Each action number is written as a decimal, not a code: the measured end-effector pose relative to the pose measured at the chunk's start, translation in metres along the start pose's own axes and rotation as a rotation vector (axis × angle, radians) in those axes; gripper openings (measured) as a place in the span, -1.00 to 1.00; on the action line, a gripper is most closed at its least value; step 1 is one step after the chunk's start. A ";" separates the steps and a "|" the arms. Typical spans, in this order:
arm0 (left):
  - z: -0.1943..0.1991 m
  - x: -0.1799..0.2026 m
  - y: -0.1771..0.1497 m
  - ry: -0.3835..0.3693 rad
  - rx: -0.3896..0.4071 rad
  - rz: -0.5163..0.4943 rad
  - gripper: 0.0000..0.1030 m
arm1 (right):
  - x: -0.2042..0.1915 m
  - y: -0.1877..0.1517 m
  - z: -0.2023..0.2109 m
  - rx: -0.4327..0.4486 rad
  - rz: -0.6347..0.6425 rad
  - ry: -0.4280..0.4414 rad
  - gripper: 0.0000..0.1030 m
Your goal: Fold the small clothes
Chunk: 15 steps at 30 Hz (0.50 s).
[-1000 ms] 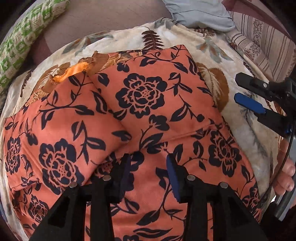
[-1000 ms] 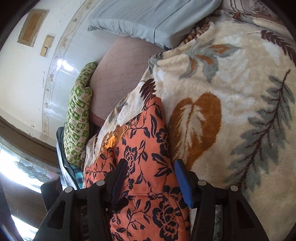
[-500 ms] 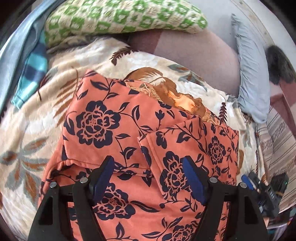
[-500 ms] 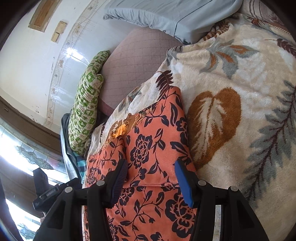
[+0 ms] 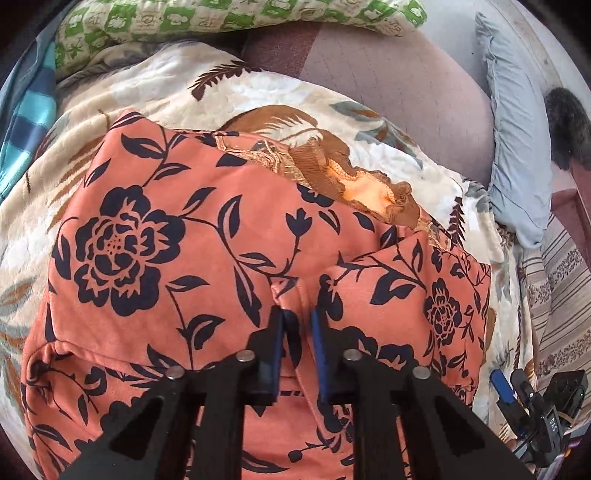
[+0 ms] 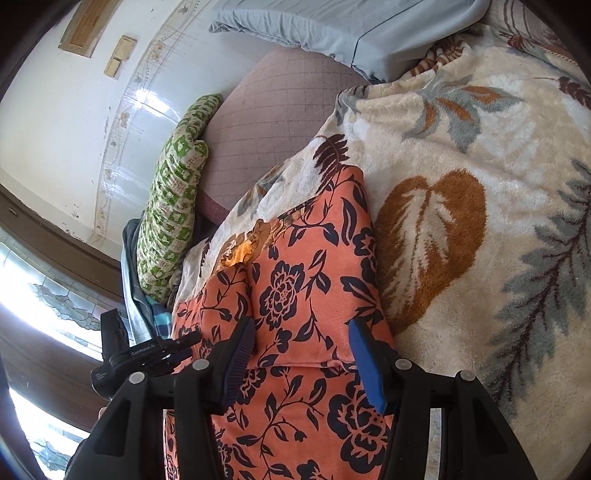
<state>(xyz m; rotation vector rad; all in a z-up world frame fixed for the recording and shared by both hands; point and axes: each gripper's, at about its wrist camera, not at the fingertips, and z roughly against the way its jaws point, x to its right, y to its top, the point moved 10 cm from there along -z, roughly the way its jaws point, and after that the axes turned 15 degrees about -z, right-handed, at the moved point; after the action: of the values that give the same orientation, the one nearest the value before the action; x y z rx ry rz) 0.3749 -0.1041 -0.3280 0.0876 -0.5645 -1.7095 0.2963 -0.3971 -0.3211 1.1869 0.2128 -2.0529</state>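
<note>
An orange garment with a dark floral print (image 5: 192,236) lies partly folded on a leaf-patterned blanket (image 5: 258,92), with a brown-orange lace collar (image 5: 354,181) at its far edge. My left gripper (image 5: 298,328) is shut on a pinch of the garment's fabric where two folded flaps meet. The garment also shows in the right wrist view (image 6: 295,295). My right gripper (image 6: 301,343) is open and hovers over the garment's near part, close to its right edge. The left gripper's body shows at lower left in the right wrist view (image 6: 147,354).
A green-and-white patterned pillow (image 5: 229,18) and a mauve quilted cushion (image 5: 388,81) lie beyond the blanket. A pale blue pillow (image 5: 517,147) is at right and a striped blue cloth (image 5: 26,122) at left. A white wall (image 6: 74,110) and a window (image 6: 44,314) are behind.
My left gripper has closed from wide open onto a pinch of the garment at the flap seam. My right gripper stays open and has shifted only slightly over the garment.
</note>
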 end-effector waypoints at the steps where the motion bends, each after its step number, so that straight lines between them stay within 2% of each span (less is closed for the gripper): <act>1: 0.002 0.004 0.002 -0.003 0.006 -0.009 -0.80 | 0.000 0.000 0.001 0.005 0.003 0.000 0.10; 8: 0.016 0.069 0.041 -0.074 0.037 -0.102 -0.83 | 0.006 0.009 0.013 0.031 -0.038 0.020 0.10; 12: 0.038 0.109 0.058 -0.166 0.080 -0.149 -0.81 | 0.006 0.013 0.019 0.041 -0.017 0.018 0.10; 13: 0.044 0.111 0.059 -0.147 0.083 -0.171 -0.75 | 0.005 0.012 0.019 0.031 -0.019 0.029 0.10; 14: 0.049 0.107 0.058 -0.126 0.080 -0.172 -0.42 | 0.002 0.010 0.017 0.012 -0.027 0.050 0.10; 15: 0.054 0.100 0.054 -0.115 0.080 -0.148 0.06 | -0.002 0.007 0.014 -0.014 -0.037 0.077 0.10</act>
<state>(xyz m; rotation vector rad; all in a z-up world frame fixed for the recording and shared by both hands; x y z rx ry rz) 0.3816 -0.1867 -0.2339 0.0903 -0.7270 -1.8443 0.2921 -0.4079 -0.3104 1.2635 0.2870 -2.0360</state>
